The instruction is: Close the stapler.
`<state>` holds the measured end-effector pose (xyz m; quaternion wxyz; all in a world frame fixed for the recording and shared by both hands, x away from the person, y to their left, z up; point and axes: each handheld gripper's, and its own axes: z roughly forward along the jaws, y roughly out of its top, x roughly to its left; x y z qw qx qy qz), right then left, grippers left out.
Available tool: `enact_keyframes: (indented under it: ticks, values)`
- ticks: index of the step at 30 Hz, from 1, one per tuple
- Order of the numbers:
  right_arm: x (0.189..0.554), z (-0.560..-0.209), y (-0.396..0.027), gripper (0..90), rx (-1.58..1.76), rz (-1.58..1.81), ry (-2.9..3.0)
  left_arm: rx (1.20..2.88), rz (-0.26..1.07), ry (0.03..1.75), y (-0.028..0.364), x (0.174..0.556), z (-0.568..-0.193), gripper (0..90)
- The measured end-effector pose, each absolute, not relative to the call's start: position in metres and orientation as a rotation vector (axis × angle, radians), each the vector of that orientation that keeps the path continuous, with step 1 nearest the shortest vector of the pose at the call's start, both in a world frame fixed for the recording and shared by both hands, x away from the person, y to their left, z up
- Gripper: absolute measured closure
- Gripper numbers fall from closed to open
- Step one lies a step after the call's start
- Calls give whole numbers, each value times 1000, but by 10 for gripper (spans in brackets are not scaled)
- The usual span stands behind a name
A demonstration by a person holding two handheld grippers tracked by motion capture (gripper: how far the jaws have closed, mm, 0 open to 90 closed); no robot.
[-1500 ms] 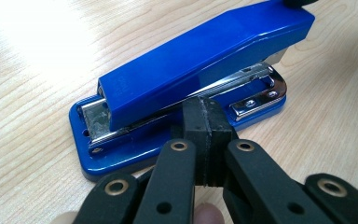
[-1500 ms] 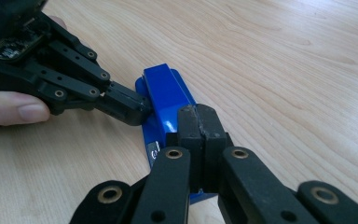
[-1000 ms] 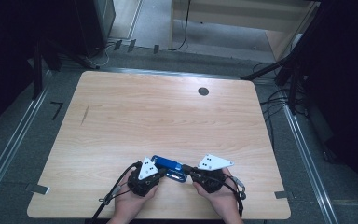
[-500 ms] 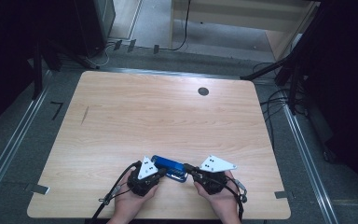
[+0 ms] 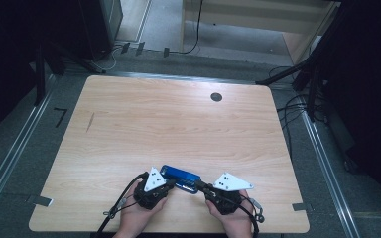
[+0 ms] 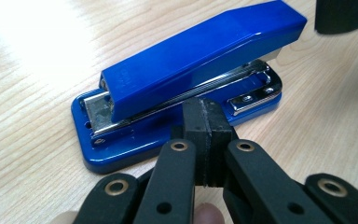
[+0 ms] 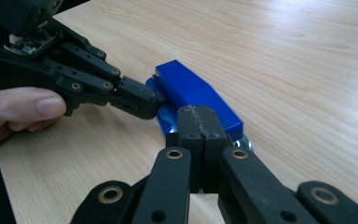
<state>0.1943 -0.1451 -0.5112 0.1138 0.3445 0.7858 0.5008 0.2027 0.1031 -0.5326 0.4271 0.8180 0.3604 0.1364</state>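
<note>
A blue stapler [image 5: 181, 177] lies flat on the wooden table [image 5: 178, 129] near its front edge, between my two grippers. In the left gripper view the stapler [image 6: 191, 79] lies crosswise. My left gripper [image 6: 206, 116] is shut with nothing in it, and its tip sits against the stapler's long side at the base. In the right gripper view my right gripper [image 7: 196, 116] is shut and empty. Its tip rests at the near end of the stapler [image 7: 193, 91]. The left gripper [image 7: 140, 100] comes in there from the left and touches the stapler's side.
A black round grommet [image 5: 217, 97] sits in the tabletop at the far right. A short dark mark [image 5: 90, 121] is on the wood at the left. Cables [image 5: 297, 106] and dark stands lie on the floor around the table. The front edge runs just below my hands.
The right gripper has slipped slightly toward the table's front edge. The stapler and the left gripper have hardly moved.
</note>
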Motion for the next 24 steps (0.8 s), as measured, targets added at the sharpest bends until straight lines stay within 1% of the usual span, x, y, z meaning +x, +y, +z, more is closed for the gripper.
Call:
enact_keyframes:
  ticks: [2,5,8,11,13,17,19,22,24]
  values:
    - [191,-514,-143,900,1016,1460,2307,2031,336,909,106,201,-532,900]
    - [188,-516,-140,900,1013,1433,2304,1998,327,924,113,198,-531,812]
    - [188,-518,-138,900,1023,1425,2296,1975,329,935,122,195,-529,753]
    - [187,-522,-134,900,1033,1401,2297,1923,344,963,137,192,-525,658]
    - [186,-524,-132,900,1038,1388,2290,1901,363,972,148,189,-521,566]
    - [187,-525,-132,900,1053,1384,2276,1860,401,1004,166,183,-516,441]
    - [186,-527,-131,900,1066,1378,2263,1854,438,1034,174,181,-513,330]
    - [186,-528,-130,900,1070,1385,2254,1824,438,1074,186,179,-512,250]
    - [186,-528,-129,900,1073,1387,2249,1813,445,1096,194,177,-510,229]
